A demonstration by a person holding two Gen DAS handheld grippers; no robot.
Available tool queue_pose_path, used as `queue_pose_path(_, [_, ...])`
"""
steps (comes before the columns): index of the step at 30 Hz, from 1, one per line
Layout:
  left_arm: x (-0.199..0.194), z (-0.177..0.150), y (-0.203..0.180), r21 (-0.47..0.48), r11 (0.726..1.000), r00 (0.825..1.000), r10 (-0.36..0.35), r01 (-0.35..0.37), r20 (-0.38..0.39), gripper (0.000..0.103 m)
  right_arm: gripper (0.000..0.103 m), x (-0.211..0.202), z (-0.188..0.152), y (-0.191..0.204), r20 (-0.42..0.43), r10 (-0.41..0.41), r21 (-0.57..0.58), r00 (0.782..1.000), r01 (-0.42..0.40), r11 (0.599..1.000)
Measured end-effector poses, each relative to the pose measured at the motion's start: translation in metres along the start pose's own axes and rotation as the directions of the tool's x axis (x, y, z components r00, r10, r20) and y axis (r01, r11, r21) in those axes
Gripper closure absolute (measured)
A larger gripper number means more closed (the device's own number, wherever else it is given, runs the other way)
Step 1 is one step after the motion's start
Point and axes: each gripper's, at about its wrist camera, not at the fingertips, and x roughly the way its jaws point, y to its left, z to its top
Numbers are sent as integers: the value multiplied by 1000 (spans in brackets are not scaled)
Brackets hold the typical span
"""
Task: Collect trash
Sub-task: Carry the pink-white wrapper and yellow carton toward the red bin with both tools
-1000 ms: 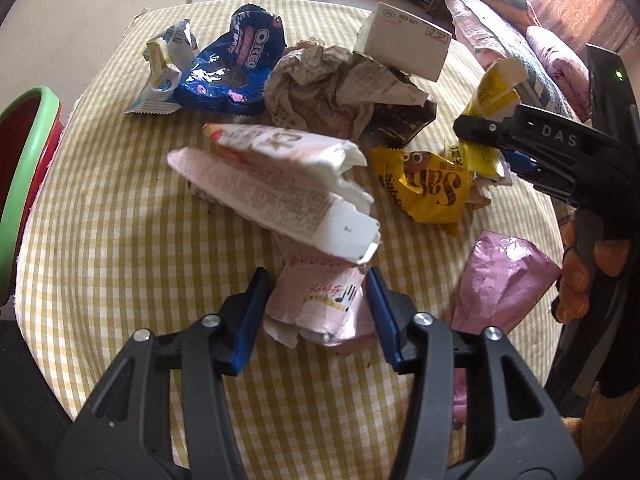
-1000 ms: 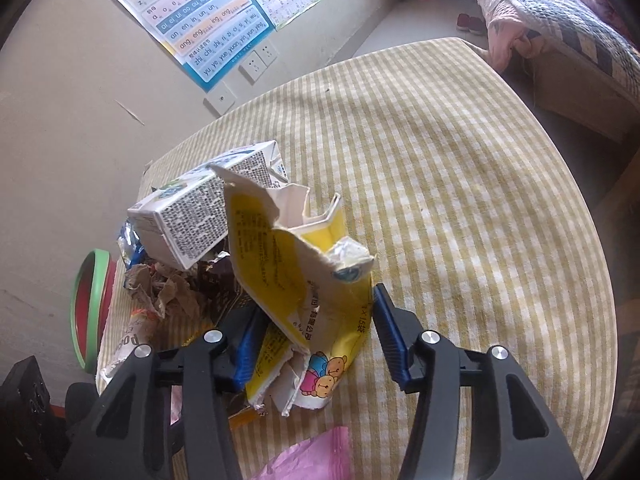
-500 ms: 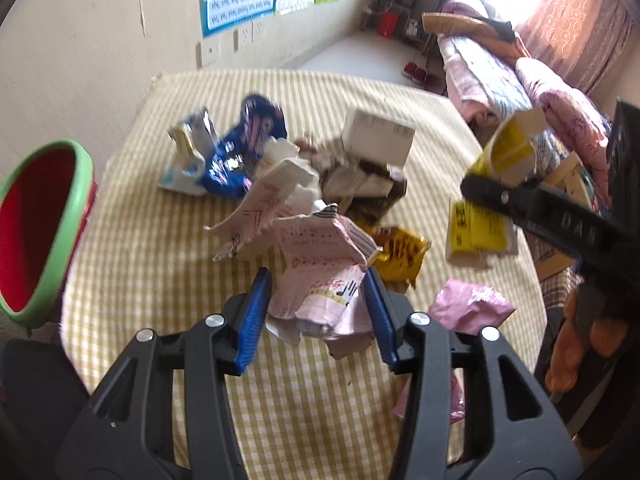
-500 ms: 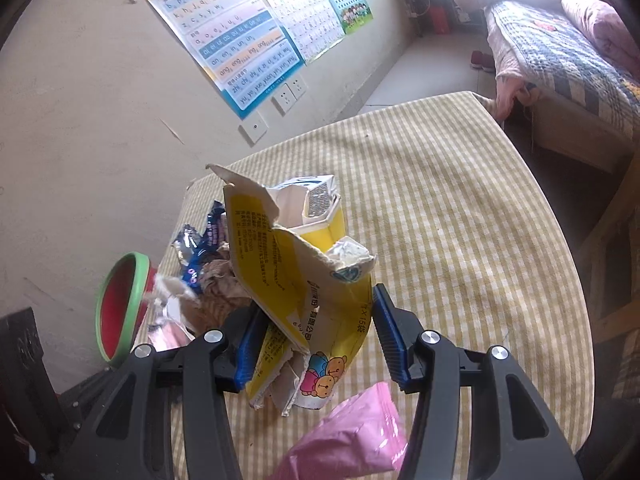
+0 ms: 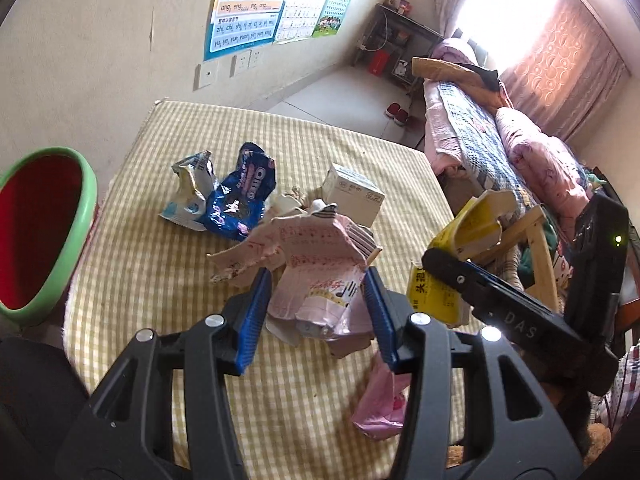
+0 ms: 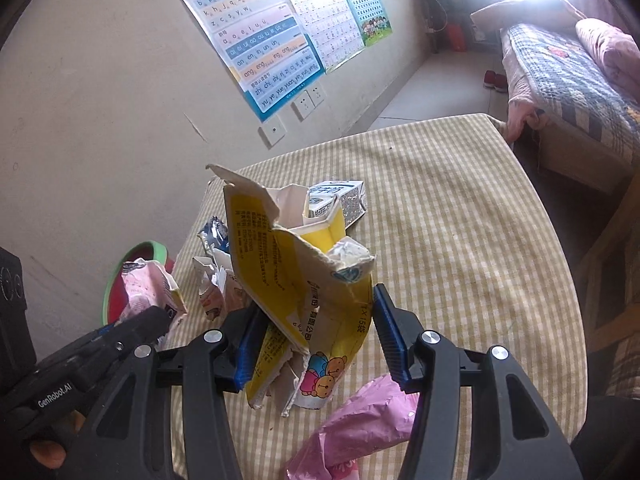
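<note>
Carry step: left hand-held gripper (image 5: 316,312) clamped on pink carton (image 5: 316,276), right hand-held gripper (image 6: 312,340) on yellow carton (image 6: 304,292); next, swing both to bin (image 5: 40,232) left of left one.

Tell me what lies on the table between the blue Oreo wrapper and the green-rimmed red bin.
In the left wrist view, a crumpled white-and-blue wrapper lies beside the blue Oreo wrapper; past it only bare checked tablecloth reaches toward the green-rimmed red bin.

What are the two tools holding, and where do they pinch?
Left tool pinches the pink carton at its crumpled lower end; right tool pinches the torn yellow box near its bottom.
</note>
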Motion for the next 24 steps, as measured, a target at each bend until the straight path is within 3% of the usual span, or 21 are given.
queue_pose_path(5, [-6, 2, -3, 11, 998, 997, 66, -67, 33, 57, 53, -6, -2, 2, 2, 2, 1, 1000, -2, 1000])
queue_pose_path(12, [-26, 12, 2, 55, 981, 976, 179, -187, 123, 57, 53, -18, -3, 22, 31, -5, -62, 1000, 7, 998])
queue_pose_path(24, [-53, 17, 21, 30, 959, 941, 272, -283, 202, 56, 53, -22, -2, 60, 53, 0, -181, 999, 9, 983])
